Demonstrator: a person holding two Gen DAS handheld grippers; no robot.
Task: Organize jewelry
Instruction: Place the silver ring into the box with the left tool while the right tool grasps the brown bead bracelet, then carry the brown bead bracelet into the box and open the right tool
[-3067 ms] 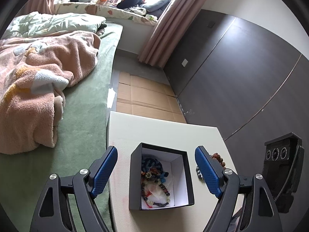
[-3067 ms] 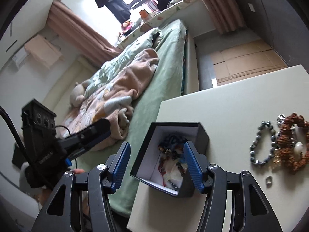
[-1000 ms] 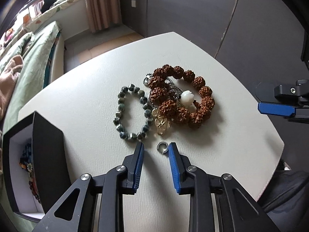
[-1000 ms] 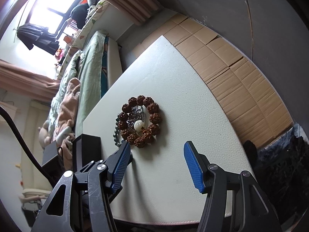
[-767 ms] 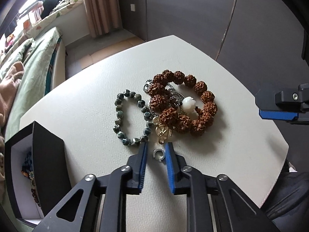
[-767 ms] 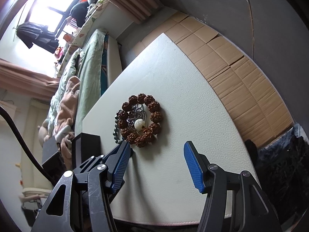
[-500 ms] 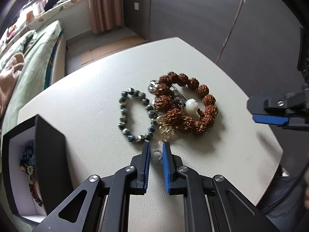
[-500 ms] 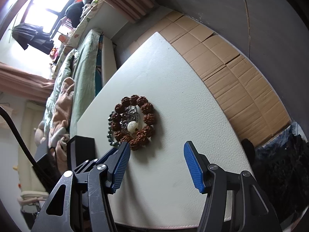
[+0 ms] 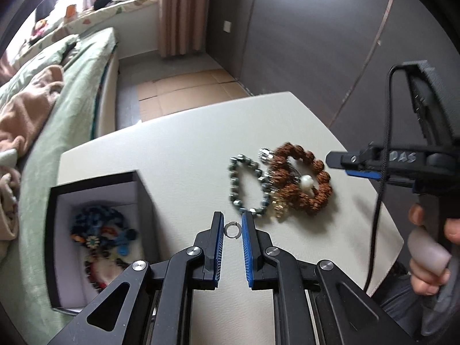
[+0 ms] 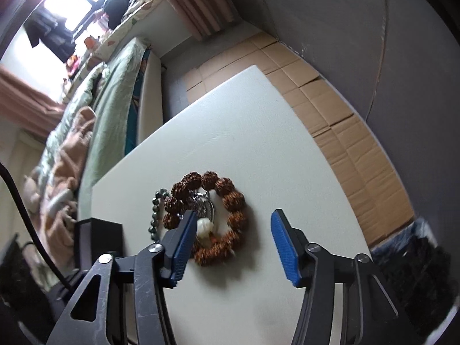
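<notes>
On the table [image 9: 178, 155], the open box [image 9: 143, 198] sits at nine o'clock with beaded pieces [image 9: 100, 230] inside, while the metal-bead bracelet [image 9: 247, 184] lies at two o'clock, touching the seed-bead bracelet [image 9: 302, 178] just to its right. The small ring [image 9: 232, 229] sits at centre between the left gripper [image 9: 232, 228] pads. The bed [image 9: 72, 86] stands beyond the table's left side at ten o'clock.
</notes>
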